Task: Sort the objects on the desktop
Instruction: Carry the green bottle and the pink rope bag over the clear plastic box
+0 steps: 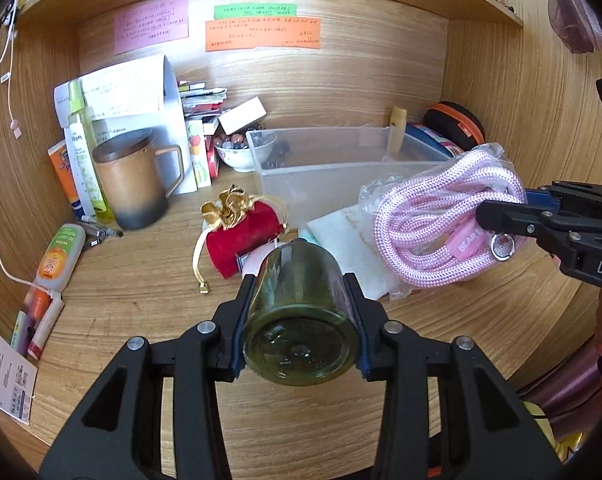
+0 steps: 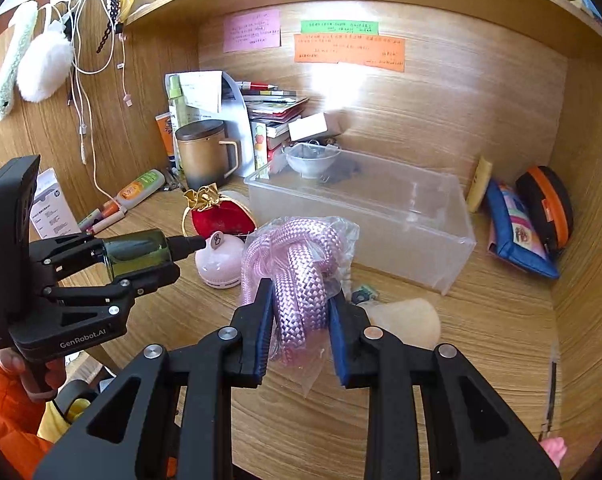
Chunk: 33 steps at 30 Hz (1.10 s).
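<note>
Left gripper [image 1: 301, 332]: its black fingers with blue pads clamp the sides of a dark green glass jar [image 1: 301, 320], base toward the camera, mouth pointing away; the jar is lifted clear of the wooden desk [image 1: 149, 292].
Left gripper from the other side: in the right wrist view it [image 2: 173, 256] reaches in from the left, the green jar [image 2: 135, 252] lying sideways between the fingers.
Right gripper [image 2: 301, 336]: narrow, its blue pads pressing on a coil of pink braided rope in a clear plastic bag [image 2: 297, 272], which is raised off the desk.
Right gripper from the left wrist: it [image 1: 497, 216] comes in from the right, its fingertip over the pink coil [image 1: 441, 232].
Beyond the right gripper: a clear rectangular plastic bin [image 2: 381, 216] stands on the desk, just behind the bagged rope; its open top faces up.
Ahead and left of the right gripper: a small pale pink round gadget [image 2: 219, 260], beside it a red velvet pouch with a gold ruffled top [image 2: 217, 216].
Ahead of the left gripper: the same red pouch [image 1: 245, 232] lies past the jar's mouth.
Far left: a brown lidded ceramic mug with a handle [image 1: 133, 184] stands near the back wall, tubes and bottles beside it.
Far right of the right gripper: a blue zipped pouch [image 2: 517, 232] and a black case with an orange band [image 2: 549, 204] lean in the corner.
Back wall: pink, green and orange paper notes [image 1: 261, 32] are stuck to it.
</note>
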Tool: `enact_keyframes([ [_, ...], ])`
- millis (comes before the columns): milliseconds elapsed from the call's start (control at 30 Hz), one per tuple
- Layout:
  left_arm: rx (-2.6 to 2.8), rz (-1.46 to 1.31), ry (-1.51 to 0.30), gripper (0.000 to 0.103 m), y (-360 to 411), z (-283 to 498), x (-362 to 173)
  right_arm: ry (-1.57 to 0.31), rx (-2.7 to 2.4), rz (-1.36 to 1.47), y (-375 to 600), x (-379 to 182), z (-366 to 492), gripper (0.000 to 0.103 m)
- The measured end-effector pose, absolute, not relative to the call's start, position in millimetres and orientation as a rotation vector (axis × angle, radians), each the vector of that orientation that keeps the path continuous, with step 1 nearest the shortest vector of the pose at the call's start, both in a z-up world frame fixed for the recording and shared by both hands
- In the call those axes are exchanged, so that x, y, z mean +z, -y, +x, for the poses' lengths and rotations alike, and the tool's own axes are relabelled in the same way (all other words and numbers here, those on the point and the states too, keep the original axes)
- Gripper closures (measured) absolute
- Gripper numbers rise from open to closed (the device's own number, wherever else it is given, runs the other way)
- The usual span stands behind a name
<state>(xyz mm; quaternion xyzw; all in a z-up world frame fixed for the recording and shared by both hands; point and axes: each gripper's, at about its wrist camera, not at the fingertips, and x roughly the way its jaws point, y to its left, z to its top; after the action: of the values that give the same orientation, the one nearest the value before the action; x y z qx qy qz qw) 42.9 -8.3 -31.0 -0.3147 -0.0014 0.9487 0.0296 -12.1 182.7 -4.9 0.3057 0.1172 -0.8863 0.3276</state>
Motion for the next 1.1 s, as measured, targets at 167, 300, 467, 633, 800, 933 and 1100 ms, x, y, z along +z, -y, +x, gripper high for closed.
enact_keyframes([
  [167,2.935,-0.952,-0.021,0.062,3,35,-21,-0.327,-2.326,0.788,-186,4,-15,0.080],
  [300,2.930,-0.945,-0.015,0.062,2,28,-13,-0.348,-2.340,0.773,-187,11,-16,0.080],
  [467,2.926,-0.938,-0.028,0.062,0,16,-2,-0.341,-2.364,0.755,-191,24,-23,0.080],
  [633,2.918,-0.922,-0.042,0.062,-4,3,11,-0.355,-2.383,0.726,-193,38,-31,0.080],
  [800,2.909,-0.920,-0.073,0.062,-8,-12,20,-0.382,-2.399,0.700,-191,49,-38,0.080],
  [933,2.913,-0.913,-0.081,0.062,-10,-23,27,-0.369,-2.401,0.699,-193,54,-49,0.080],
  [1100,2.922,-0.912,-0.100,0.062,-11,-40,33,-0.362,-2.417,0.690,-194,59,-63,0.080],
])
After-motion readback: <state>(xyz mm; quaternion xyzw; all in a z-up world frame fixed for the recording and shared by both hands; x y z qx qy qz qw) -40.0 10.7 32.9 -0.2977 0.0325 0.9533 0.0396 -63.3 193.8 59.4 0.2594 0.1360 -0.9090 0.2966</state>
